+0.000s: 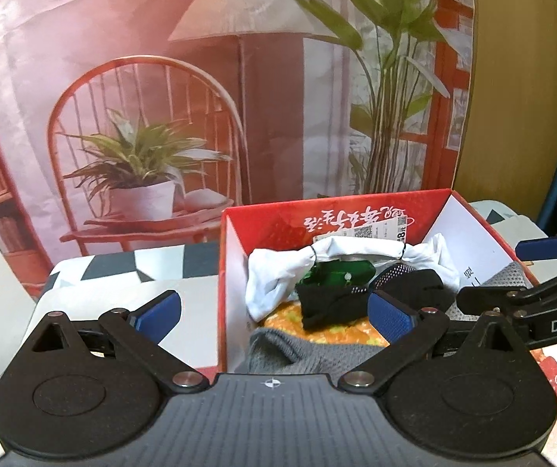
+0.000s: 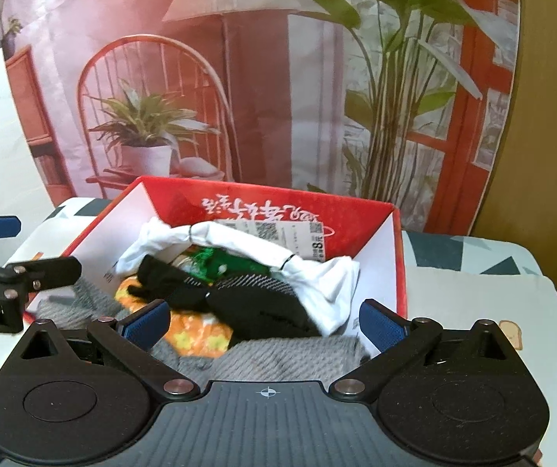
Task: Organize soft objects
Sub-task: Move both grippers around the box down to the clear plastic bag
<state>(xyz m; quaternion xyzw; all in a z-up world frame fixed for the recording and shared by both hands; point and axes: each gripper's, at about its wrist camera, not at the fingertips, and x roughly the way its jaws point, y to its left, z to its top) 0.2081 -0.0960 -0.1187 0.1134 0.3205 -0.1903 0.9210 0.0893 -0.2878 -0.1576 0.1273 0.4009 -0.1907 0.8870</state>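
My left gripper [image 1: 274, 313] and right gripper [image 2: 265, 321] both gape wide, holding nothing. Just ahead, the red cardboard box [image 2: 401, 272] holds crumpled white cloth [image 2: 333, 276], black mesh fabric [image 2: 263, 299], knitted grey cloth [image 2: 278, 358] and orange flowered fabric [image 2: 196, 334].

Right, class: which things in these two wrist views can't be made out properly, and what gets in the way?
- Grey knit, right wrist view: near end hidden behind the right tool.
- Green item, left wrist view: mostly covered by the black cloth.
- Label in the red box: print too small and partly behind the white cloth.
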